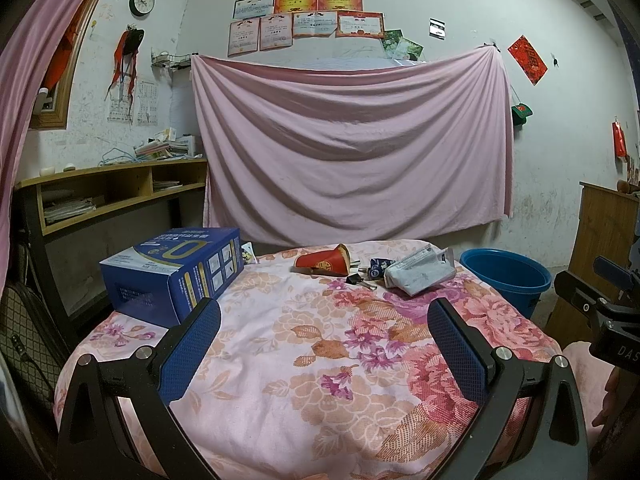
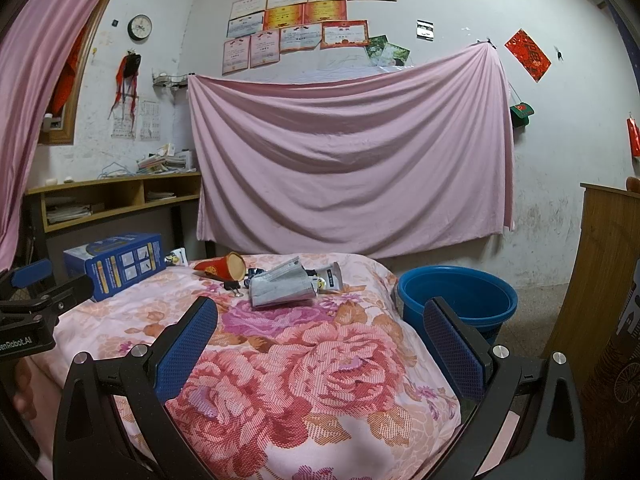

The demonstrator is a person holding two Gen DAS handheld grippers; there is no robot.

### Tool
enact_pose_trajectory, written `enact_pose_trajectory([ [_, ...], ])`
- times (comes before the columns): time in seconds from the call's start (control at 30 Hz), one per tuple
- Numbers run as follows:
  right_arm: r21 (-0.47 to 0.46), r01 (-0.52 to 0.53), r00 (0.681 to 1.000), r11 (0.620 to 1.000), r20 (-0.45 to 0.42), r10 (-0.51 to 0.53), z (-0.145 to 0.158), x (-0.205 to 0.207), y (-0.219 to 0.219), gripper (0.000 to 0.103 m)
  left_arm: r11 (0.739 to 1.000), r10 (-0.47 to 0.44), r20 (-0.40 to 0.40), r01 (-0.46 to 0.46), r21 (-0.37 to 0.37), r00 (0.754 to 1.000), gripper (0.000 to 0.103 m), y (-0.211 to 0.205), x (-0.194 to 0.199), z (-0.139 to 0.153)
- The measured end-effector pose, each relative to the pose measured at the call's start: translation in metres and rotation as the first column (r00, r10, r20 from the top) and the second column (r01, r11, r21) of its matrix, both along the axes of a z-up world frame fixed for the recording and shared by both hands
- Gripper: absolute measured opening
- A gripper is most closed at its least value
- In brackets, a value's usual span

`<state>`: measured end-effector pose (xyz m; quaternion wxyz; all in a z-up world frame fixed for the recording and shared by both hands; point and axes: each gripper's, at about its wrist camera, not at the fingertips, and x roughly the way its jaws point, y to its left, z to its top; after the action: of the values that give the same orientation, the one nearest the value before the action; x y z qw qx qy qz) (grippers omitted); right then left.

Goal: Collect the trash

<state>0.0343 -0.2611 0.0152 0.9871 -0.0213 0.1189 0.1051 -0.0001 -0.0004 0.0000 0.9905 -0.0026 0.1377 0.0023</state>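
The pink hanging sheet point(image 1: 352, 148) covers the rear wall behind the work surface; the surface itself carries a pink floral-print quilted cover point(image 1: 300, 360), lying flat and reaching toward both cameras; a blue rectangular cardboard box point(image 1: 172, 272) stands on the left far corner of that cover; a round blue plastic bucket point(image 1: 506, 276) stands on the floor just beside the right far edge of the surface, mouth upward.

The left gripper point(image 1: 324, 344) hovers above the near part of the cover, its blue-padded fingers point(image 1: 192, 352) spread wide with nothing between them; the right gripper point(image 2: 320, 344) hovers likewise above the large red flower print, fingers point(image 2: 452, 352) spread wide and holding nothing; each gripper shows at the edge of the other's view.

The trash lies in a loose cluster at the far end of the cover, well apart from both grippers; a crumpled grey-white face mask point(image 2: 280, 286) lies nearest the bucket side; a red paper cup point(image 1: 326, 264) lies on its side to the left of the mask; a squeezed white tube point(image 2: 332, 276) lies just behind the mask; a small black binder clip point(image 1: 358, 280) lies between cup and mask.
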Motion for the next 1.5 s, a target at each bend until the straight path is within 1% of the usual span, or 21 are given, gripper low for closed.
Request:
enact_pose_trajectory([
  [0.5,0.0,0.0,1.0,1.0,-0.002,0.0,0.0,0.0,0.0,0.103,1.0,0.002,-0.002,-0.002,0.002,1.0,0.101,0.0,-0.001,0.0],
  [0.53,0.0,0.0,1.0,1.0,-0.002,0.0,0.0,0.001,0.0,0.103,1.0,0.0,-0.002,0.0,0.001,1.0,0.101,0.0,0.0,-0.004],
  [0.9,-0.002,-0.001,1.0,1.0,-0.011,0.001,-0.005,0.004,-0.002,0.103,1.0,0.003,-0.006,-0.003,0.001,1.0,0.101,-0.001,-0.004,-0.007],
  [0.97,-0.002,0.0,1.0,1.0,-0.01,0.0,-0.005,0.004,-0.002,0.103,1.0,0.003,-0.006,-0.003,0.001,1.0,0.101,-0.002,0.002,-0.01],
  [1.5,-0.003,-0.002,1.0,1.0,-0.014,0.002,-0.004,0.006,-0.003,0.103,1.0,0.003,-0.009,-0.003,0.002,1.0,0.101,-0.002,0.001,-0.01],
])
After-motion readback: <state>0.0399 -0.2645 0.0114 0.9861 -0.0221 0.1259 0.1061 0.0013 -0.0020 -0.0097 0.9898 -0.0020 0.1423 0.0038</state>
